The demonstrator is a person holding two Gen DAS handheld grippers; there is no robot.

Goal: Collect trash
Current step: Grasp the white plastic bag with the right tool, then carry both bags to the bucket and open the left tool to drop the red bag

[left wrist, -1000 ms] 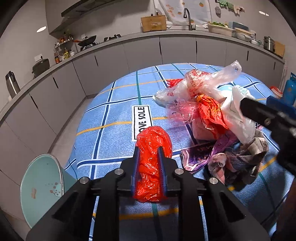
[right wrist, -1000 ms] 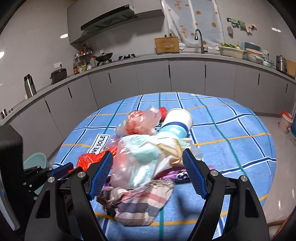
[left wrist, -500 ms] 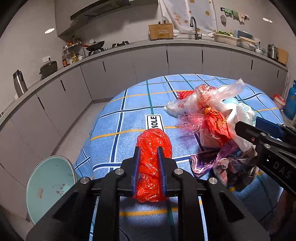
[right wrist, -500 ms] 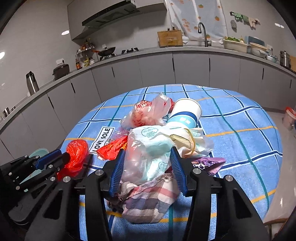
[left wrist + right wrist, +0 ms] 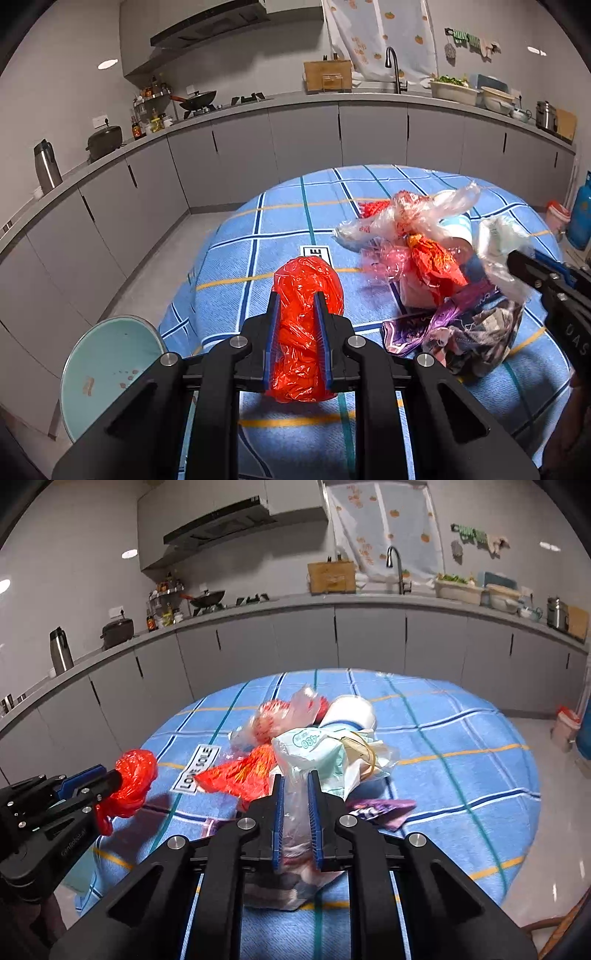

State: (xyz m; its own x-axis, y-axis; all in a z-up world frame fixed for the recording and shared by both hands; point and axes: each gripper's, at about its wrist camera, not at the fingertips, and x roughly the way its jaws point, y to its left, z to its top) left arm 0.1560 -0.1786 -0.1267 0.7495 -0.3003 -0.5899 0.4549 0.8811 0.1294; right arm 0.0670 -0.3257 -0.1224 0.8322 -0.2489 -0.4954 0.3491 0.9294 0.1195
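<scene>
My left gripper [image 5: 297, 299] is shut on a crumpled red plastic bag [image 5: 304, 291] and holds it above the near left part of the blue checked table [image 5: 280, 229]; the bag also shows in the right wrist view [image 5: 133, 775]. My right gripper [image 5: 294, 779] is shut on a clear and white plastic bag [image 5: 317, 753] at the top of a trash pile [image 5: 436, 266] of wrappers, a paper cup [image 5: 351, 709] and a checked cloth [image 5: 480, 339]. The bag is lifted a little off the pile.
A pale green bin [image 5: 107, 365] stands on the floor left of the table. A purple wrapper [image 5: 380, 808] lies right of the pile. Grey cabinets and a cluttered counter [image 5: 369, 122] curve behind. A small bin [image 5: 565, 727] and a blue gas cylinder [image 5: 580, 218] stand at the right.
My right gripper closed from wide open onto the clear and white bag and lifted it. My left gripper rose a little with the red bag still in it.
</scene>
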